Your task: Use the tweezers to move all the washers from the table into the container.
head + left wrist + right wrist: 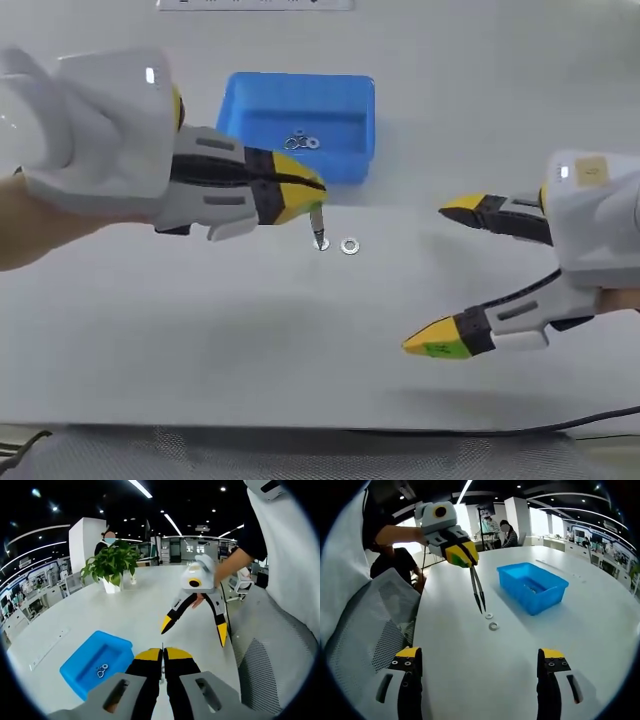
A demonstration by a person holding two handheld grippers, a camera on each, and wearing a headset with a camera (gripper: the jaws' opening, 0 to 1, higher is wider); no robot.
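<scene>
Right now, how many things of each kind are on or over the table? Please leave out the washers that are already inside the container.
Washers on the table: 2
Container: 1
Tweezers: 1
Grippers: 2, the left gripper and the right gripper
Total: 6
</scene>
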